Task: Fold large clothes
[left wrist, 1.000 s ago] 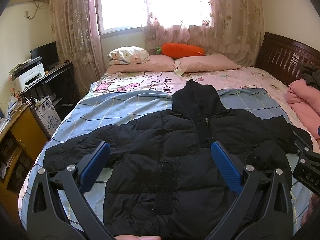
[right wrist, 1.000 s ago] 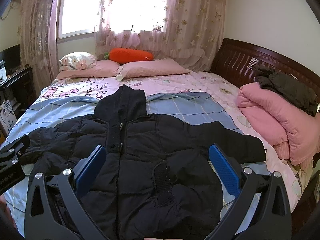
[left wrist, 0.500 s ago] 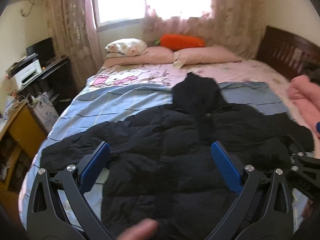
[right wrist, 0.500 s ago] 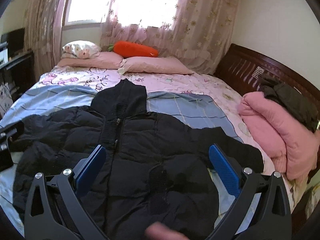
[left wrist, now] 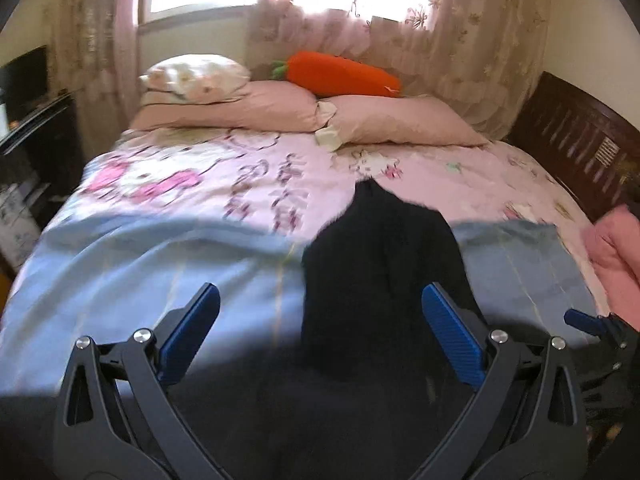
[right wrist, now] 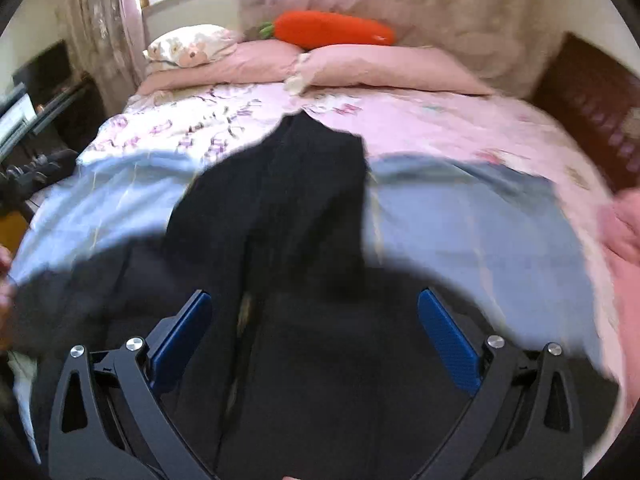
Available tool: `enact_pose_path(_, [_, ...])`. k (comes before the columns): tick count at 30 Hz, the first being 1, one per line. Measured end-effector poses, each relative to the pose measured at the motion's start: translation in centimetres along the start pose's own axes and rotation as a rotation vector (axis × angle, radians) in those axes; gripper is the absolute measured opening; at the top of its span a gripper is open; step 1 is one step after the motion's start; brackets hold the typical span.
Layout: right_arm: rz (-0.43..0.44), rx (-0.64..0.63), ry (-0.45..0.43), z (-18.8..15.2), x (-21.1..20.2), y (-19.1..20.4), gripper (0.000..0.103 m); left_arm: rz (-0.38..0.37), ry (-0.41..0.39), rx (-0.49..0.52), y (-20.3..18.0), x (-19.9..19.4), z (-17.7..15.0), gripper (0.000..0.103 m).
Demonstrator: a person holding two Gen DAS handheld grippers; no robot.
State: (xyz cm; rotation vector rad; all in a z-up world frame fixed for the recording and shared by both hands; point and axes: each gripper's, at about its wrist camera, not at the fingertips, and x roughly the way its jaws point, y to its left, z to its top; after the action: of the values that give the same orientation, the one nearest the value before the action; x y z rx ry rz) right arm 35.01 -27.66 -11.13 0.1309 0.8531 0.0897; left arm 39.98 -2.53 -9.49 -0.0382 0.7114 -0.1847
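A black hooded puffer jacket [left wrist: 380, 264] lies spread flat on the bed, hood toward the pillows; it also shows in the right wrist view [right wrist: 288, 216]. My left gripper [left wrist: 320, 324] is open and empty, low over the jacket's body, left of the hood. My right gripper [right wrist: 314, 320] is open and empty, low over the jacket's chest below the hood. The right gripper's blue tip shows at the left view's right edge [left wrist: 584, 322]. Both views are motion-blurred.
The bed has a blue and pink sheet [left wrist: 160, 256], pink pillows [left wrist: 400, 120] and an orange carrot cushion [left wrist: 344, 74] at the far end. A folded pink quilt [left wrist: 616, 256] lies at the right. A dark headboard [left wrist: 580, 148] stands right, dark furniture [left wrist: 32, 128] left.
Both grippers have moved forward and down toward the jacket, so the hood and pillows look much nearer. The jaws stay open. The jacket has not moved.
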Motion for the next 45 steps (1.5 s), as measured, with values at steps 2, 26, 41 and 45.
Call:
enact_pose_path(2, [0.05,0.137,-0.035,2.1,4.0,-2.0,0.102,-0.056,-0.01,0.02,-0.4,7.3,0.7,0.101])
enact_pose_path(26, [0.229,0.146,0.056,3.1,18.6,-1.8,0.036,-0.165,0.195,0.02,-0.2,21.3,-2.7,0.01])
enact_pose_path(41, [0.179,0.117,-0.041,3.0,16.0,-2.4,0.028,-0.162,0.219,-0.073,1.7,19.2,-1.9,0.071])
enact_pose_path(45, [0.192,0.132,-0.036,3.0,16.2,-2.7,0.028,-0.28,0.191,-0.238,5.1,16.9,-0.7,0.094])
